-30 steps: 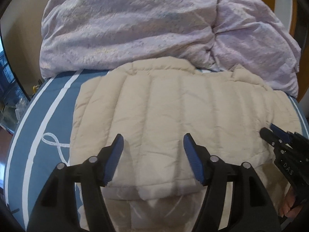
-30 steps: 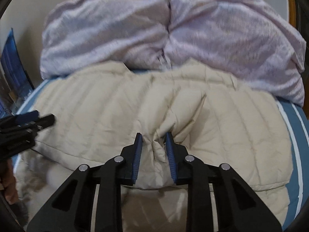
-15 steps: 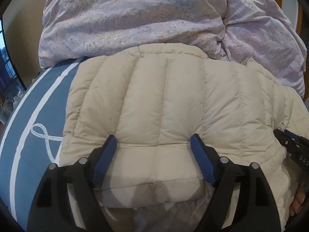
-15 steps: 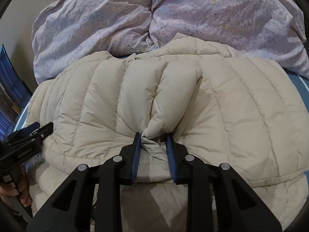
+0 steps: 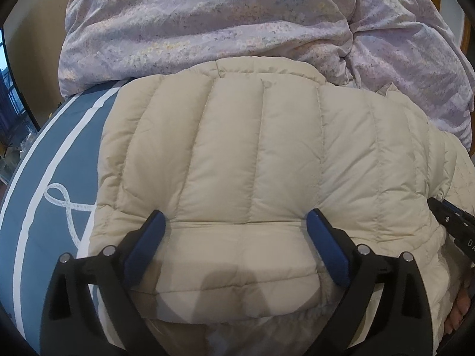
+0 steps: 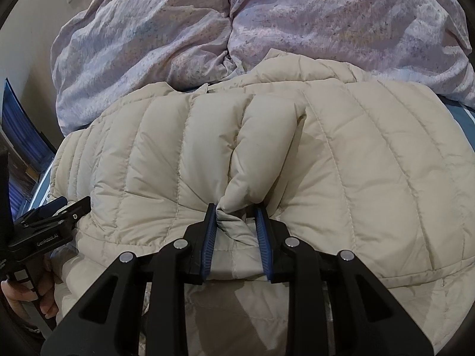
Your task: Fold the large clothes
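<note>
**Left tongs releasing, right tongs pinching the jacket's near hem**

Left tongs (image 5: 234,237) stand spread wide and are opening further; the jacket (image 5: 261,154) bulges up between the blue pads, but neither pad presses on it. Right tongs (image 6: 237,234) are pressed together on a pinch of that jacket's fabric near its front edge, with a puffed ridge of quilting running away from the pinch. Right tongs also show at the right edge of the left view (image 5: 454,222), and left tongs at the left edge of the right view (image 6: 50,216), each with the person's fingers below it.

Location of the garment: the jacket, cream and quilted, lies on the bed (image 5: 59,201), on a blue cover with white stripes. Its upper layer appears doubled over a lower one that shows along the near edge. A lilac duvet (image 5: 207,23) is heaped beyond it, touching the jacket's far edge.

Governing relation: the jacket lies straight ahead of and below both tongs. Its long edge runs side to side across both views, and its quilted channels run away from the tongs toward the duvet. Both tongs sit at the near hem, left toward the blue-cover side and right toward the other.

Judgement: only the right tongs hold cloth, so any further fold or tug rests on that hand until the left re-grips. A one-sided pull could skew the doubled layers.
</note>
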`<state>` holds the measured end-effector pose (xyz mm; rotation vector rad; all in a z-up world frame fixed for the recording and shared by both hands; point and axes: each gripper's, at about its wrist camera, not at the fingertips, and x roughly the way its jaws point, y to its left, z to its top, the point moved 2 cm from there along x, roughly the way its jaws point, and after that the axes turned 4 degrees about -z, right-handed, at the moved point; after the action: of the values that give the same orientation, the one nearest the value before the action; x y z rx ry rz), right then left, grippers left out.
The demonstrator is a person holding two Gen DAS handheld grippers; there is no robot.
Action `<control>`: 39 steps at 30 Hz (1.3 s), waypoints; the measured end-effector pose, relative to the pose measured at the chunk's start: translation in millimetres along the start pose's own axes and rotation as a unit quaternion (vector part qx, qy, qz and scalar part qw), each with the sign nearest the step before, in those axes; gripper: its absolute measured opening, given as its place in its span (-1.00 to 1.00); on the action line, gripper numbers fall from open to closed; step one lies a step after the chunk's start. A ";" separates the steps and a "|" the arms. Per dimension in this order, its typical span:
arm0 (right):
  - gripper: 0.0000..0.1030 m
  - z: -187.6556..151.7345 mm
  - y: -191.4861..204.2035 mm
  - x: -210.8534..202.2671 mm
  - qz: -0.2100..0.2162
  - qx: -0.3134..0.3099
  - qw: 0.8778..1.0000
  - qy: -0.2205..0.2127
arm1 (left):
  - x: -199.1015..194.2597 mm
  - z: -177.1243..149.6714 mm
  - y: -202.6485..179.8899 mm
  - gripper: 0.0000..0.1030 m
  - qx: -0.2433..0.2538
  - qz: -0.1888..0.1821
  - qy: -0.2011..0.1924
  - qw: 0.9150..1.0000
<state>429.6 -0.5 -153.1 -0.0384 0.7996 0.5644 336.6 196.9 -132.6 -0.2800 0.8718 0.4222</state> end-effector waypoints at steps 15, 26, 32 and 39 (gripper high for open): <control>-0.40 -1.3 -2.0 -0.3 0.017 0.010 1.000 -0.003 | 0.8 0.3 -0.4 0.88 -0.001 0.001 -0.001 1.000; 0.24 -4.1 -10.8 -66.1 0.032 0.018 0.999 -0.013 | -58.3 -27.1 29.6 0.88 -0.035 -0.042 -0.006 0.998; 0.29 -40.7 -43.9 -118.1 0.028 0.021 0.999 0.005 | -109.9 -82.0 73.8 0.87 -0.053 -0.079 0.007 0.995; 0.29 -107.3 -112.7 -179.4 0.011 0.054 0.998 0.013 | -151.3 -149.7 110.6 0.60 -0.070 -0.131 0.010 0.989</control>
<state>313.3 -205.6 -125.1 0.0616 0.8561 0.5415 97.6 197.3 -113.1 -0.5229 0.8138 0.2364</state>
